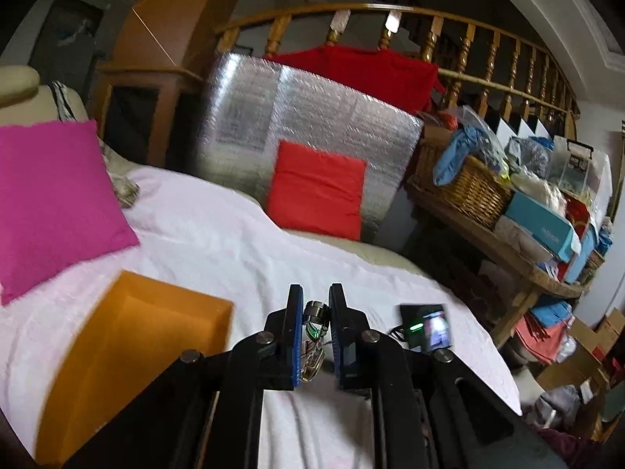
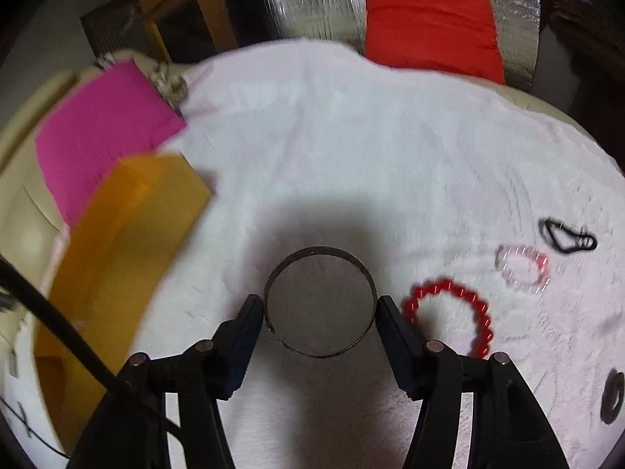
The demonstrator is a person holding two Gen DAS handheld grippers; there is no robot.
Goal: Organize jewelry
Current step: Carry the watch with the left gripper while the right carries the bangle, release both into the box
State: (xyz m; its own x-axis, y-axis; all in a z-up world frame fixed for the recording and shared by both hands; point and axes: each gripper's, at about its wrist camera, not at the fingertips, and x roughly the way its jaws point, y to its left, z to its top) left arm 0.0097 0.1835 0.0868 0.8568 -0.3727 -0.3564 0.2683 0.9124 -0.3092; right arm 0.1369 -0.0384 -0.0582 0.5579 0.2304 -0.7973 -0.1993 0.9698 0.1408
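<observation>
My left gripper [image 1: 316, 301] is shut on a metal bracelet [image 1: 314, 336] with a chunky silver link and green stones, held above the white towel [image 1: 234, 242]. An open orange box [image 1: 133, 355] lies just left of it. In the right wrist view my right gripper [image 2: 320, 305] is shut on a dark metal cuff bangle [image 2: 320, 305], its two fingers pressing the hoop's sides above the towel [image 2: 351, 136]. A red bead bracelet [image 2: 453, 312], a pale pink bead bracelet [image 2: 523, 269], a black band [image 2: 566, 234] and a dark ring [image 2: 613, 396] lie on the towel to the right. The orange box [image 2: 125, 242] is at left.
A magenta cushion [image 1: 50, 203] and a red cushion [image 1: 320, 187] sit on the bed's far side, against a silver foil panel [image 1: 312, 117]. A small black device with a green light [image 1: 425, 326] lies right of my left gripper. A cluttered wooden shelf with a wicker basket [image 1: 465, 187] stands right.
</observation>
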